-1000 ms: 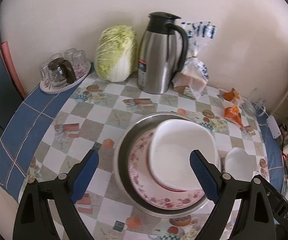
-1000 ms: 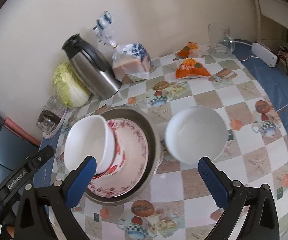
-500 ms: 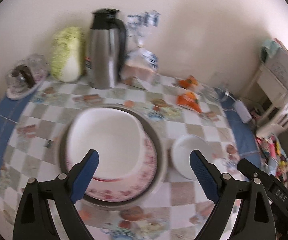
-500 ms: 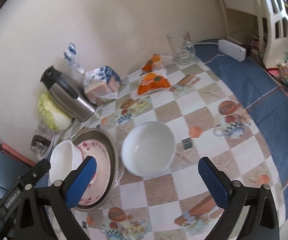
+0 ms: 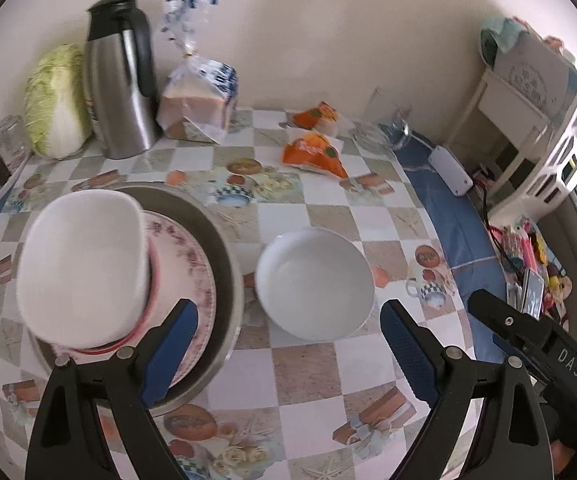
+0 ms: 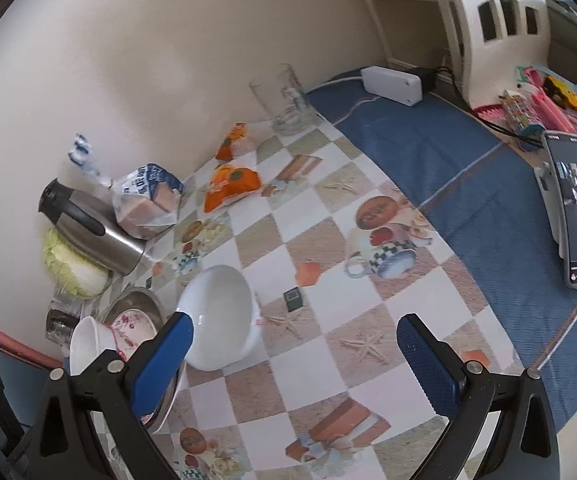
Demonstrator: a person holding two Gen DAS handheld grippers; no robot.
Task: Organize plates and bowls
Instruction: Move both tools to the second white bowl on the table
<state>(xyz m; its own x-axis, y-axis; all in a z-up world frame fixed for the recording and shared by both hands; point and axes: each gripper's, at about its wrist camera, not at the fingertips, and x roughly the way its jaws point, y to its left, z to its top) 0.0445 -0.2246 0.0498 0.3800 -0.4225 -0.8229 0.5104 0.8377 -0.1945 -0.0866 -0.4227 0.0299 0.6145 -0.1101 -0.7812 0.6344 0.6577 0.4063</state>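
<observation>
Both grippers' fingers gape, released: left gripper (image 5: 288,348) frames white bowl (image 5: 314,283).

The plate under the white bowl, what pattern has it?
Pink flowers on white plate, clearest in the left wrist view.

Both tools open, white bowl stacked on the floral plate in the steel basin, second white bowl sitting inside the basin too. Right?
Not quite. The second white bowl sits on the tablecloth beside the steel basin, not inside it; the left wrist view shows this. The rest holds: left tool and right tool are open, and the other white bowl is stacked on the floral plate.
</observation>
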